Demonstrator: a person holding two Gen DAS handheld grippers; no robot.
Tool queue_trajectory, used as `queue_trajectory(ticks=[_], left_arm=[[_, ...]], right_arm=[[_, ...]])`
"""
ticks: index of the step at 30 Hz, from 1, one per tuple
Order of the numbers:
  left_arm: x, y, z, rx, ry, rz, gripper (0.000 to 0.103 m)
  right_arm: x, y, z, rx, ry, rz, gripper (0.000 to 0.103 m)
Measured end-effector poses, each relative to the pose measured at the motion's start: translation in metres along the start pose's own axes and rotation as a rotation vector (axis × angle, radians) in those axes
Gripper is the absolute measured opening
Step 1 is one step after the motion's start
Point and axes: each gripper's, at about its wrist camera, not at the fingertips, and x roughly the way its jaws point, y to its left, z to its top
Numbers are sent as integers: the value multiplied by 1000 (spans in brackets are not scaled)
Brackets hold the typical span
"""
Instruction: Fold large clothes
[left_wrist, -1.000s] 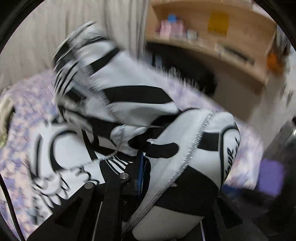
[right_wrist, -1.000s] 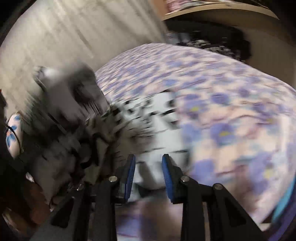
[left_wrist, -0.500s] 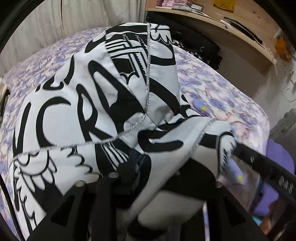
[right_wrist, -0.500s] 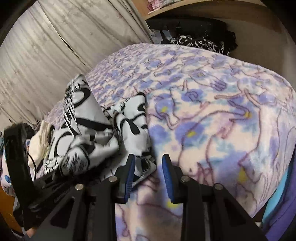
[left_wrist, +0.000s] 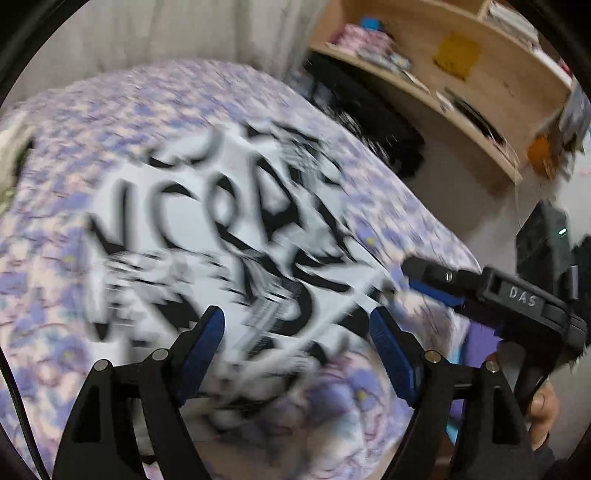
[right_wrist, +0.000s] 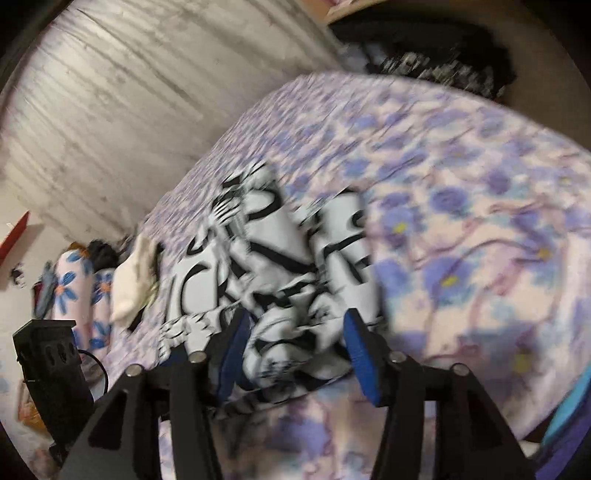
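In your left wrist view, the only clearly legible marking is "DAS", moulded on the right gripper (left_wrist: 417, 275), which enters at 3 o'clock; its tongs are seen edge-on here, so their state cannot be told from this view. The garment (left_wrist: 229, 236) is white with bold black lettering, blurred, roughly "NCRA", and lies bunched on the purple floral bedspread (left_wrist: 66, 155) at frame centre. Your left gripper (left_wrist: 295, 332) has its tongs spread wide apart at 6 o'clock, holding nothing. A wooden shelf (left_wrist: 480, 74) sits at 1 o'clock. In your right wrist view, the garment (right_wrist: 273, 266) lies crumpled left of centre on the bedspread (right_wrist: 461, 206). Your right gripper (right_wrist: 295, 343) has its tongs apart, above the cloth's near edge.
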Motion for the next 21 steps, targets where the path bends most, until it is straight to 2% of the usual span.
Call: queue_trajectory(ticks=[3, 5, 9, 11, 12, 15, 19, 21], left_arm=[[-19, 31, 0, -30, -64, 112, 79], [-23, 55, 0, -78, -69, 174, 79], [-20, 102, -2, -186, -59, 212, 79], [-13, 122, -3, -229, -45, 200, 78], [-8, 128, -4, -243, -43, 183, 78], [4, 137, -5, -272, -47, 142, 78], [13, 134, 2, -278, -30, 109, 78], [15, 126, 7, -250, -39, 111, 78]], right_arm=[[22, 0, 7, 1, 75, 9, 55], [39, 1, 13, -12, 114, 13, 55], [75, -1, 27, -2, 230, 25, 55], [87, 0, 30, -15, 243, 49, 55], [89, 2, 31, -37, 242, 39, 54], [91, 13, 31, -131, 229, -16, 21], [45, 19, 33, -166, 74, 12, 14], [19, 23, 32, -176, -5, 30, 14]])
